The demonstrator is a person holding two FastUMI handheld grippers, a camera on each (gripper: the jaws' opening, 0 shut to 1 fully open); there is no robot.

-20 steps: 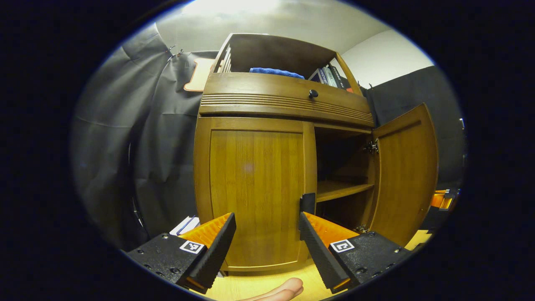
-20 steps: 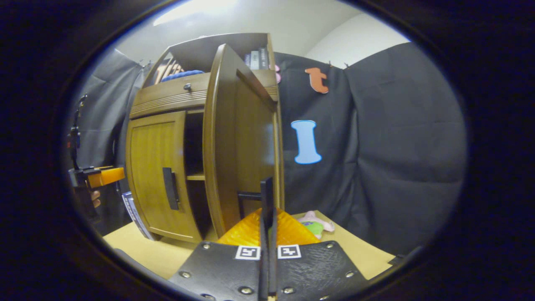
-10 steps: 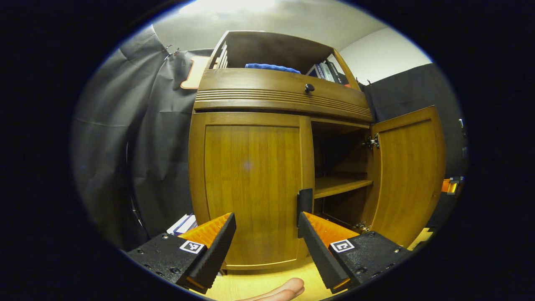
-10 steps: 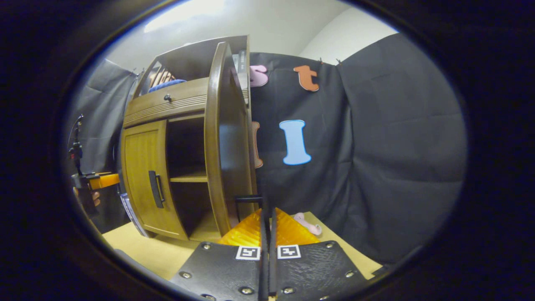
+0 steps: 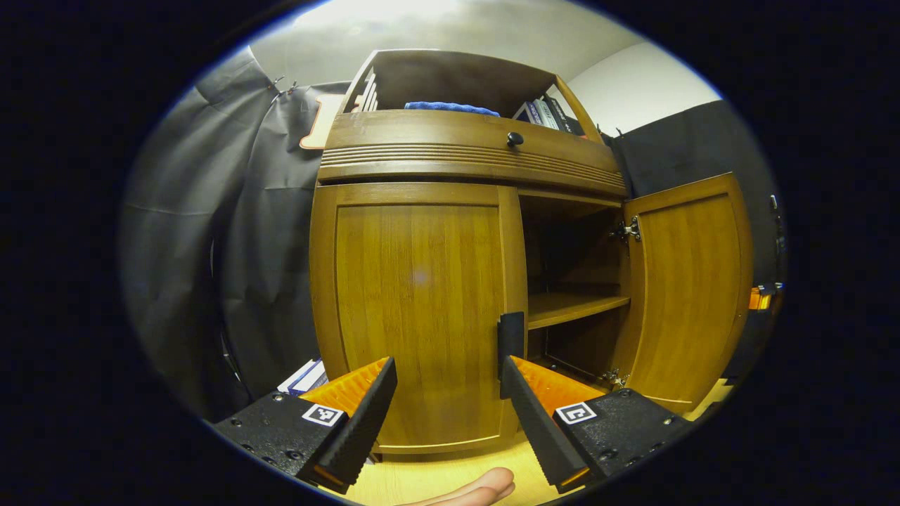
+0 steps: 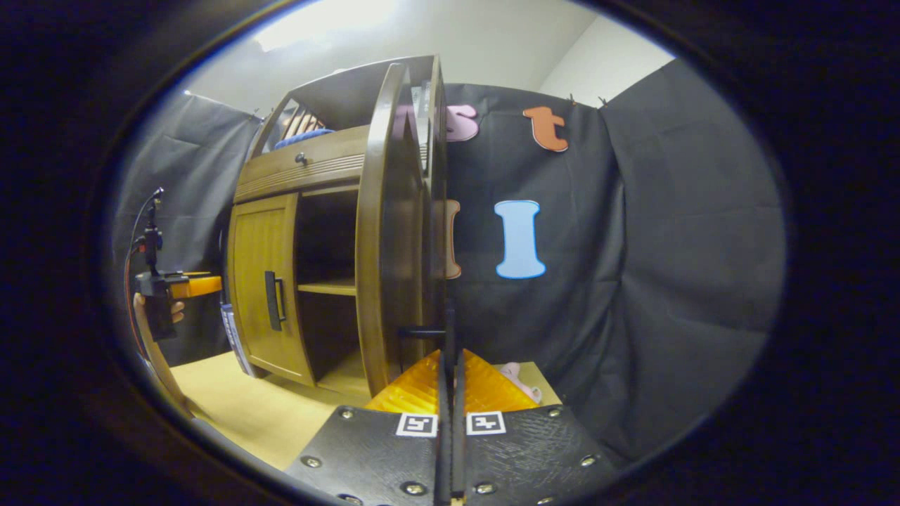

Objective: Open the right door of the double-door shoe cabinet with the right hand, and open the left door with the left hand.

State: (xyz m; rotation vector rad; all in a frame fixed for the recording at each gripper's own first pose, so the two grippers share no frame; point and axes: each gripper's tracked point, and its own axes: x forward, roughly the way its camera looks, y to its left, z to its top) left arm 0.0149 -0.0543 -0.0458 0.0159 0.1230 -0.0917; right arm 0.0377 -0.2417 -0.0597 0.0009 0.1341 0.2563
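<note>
The wooden shoe cabinet [image 5: 464, 151] fills the left gripper view. Its left door [image 5: 415, 295] is closed, with a dark handle [image 5: 511, 336] at its right edge. My left gripper [image 5: 450, 383] is open just in front of that door, and the handle stands right above the tip of its right finger. The right door [image 5: 692, 295] stands wide open, baring an inner shelf [image 5: 573, 306]. In the right gripper view the right door [image 6: 394, 232] is seen edge-on, and my right gripper [image 6: 451, 362] is shut on its dark handle [image 6: 422, 330]. The left gripper [image 6: 176, 288] shows far left there.
A drawer with a round knob [image 5: 515, 139] sits above the doors. A blue cloth [image 5: 450, 107] and books [image 5: 545, 112] lie on the top shelf. Books [image 5: 306, 376] lean at the cabinet's left foot. A pink toy [image 6: 517, 372] lies on the floor behind the right door.
The right door has swung farther open with my right gripper on its handle. My left gripper has drawn slightly closer to the left door and stays open.
</note>
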